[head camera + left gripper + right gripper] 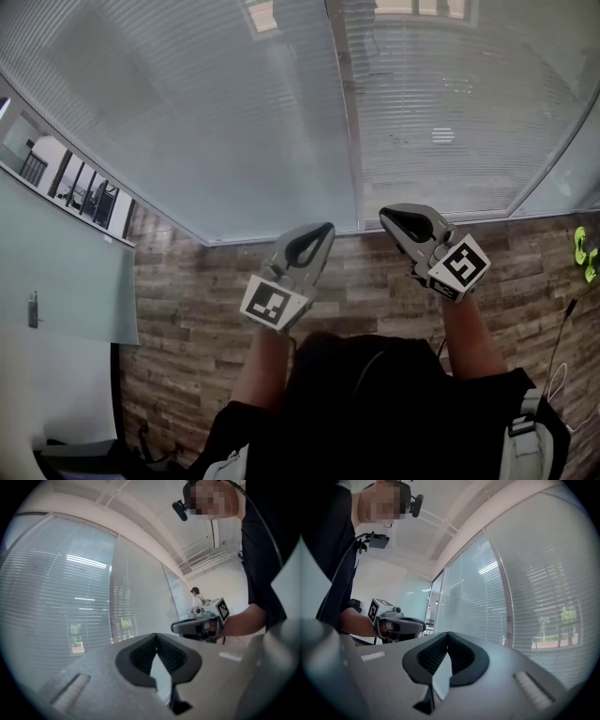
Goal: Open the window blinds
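Above the brown wood-plank floor (187, 281), the left gripper (314, 236) and, near it, the right gripper (401, 221) each have jaws pressed together holding nothing, both pointing toward the white horizontal-slat window blinds (187, 112) hanging ahead of them.

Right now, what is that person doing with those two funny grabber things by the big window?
A person is standing on a wooden floor in front of a big glass wall covered by window blinds, holding a gripper in each hand. The left gripper and the right gripper are both shut and empty, held side by side and pointing toward the blinds. Neither one is touching the blinds, so the job of opening them has not begun.
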The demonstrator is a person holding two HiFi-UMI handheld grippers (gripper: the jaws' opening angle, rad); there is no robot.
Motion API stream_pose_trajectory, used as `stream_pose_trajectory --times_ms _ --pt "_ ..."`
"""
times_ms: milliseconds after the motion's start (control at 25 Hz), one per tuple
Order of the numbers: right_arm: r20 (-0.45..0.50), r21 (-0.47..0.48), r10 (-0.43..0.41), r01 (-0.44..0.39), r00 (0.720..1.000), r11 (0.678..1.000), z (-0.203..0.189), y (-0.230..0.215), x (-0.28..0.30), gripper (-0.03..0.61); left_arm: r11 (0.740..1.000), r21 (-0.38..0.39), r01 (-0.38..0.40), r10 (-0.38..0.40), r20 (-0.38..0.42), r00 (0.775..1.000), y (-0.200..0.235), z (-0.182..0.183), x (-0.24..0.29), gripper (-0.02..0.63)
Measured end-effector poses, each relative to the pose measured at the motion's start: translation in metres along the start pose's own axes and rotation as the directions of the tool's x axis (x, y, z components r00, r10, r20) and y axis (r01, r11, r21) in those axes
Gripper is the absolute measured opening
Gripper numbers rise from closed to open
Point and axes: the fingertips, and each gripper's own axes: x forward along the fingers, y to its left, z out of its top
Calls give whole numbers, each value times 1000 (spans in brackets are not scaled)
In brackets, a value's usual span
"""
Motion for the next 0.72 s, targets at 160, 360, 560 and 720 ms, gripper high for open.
stream_pose_trajectory --times_ms 160,360,560,720 --pt "1 -18 27 -27 1000 999 5 0 5 5 1000 9 11 -11 12 1000 0 4 8 5" --pt "-4 -58 50 -50 999 997 14 2 15 5 999 21 40 -40 40 998 2 13 15 5" --pt "-25 -90 49 -51 998 995 10 -5 28 5 999 6 52 -52 41 998 19 4 18 3" --pt "-61 -103 21 -27 998 994 2 -20 41 5 997 1 80 -80 49 996 38 -1 30 5"
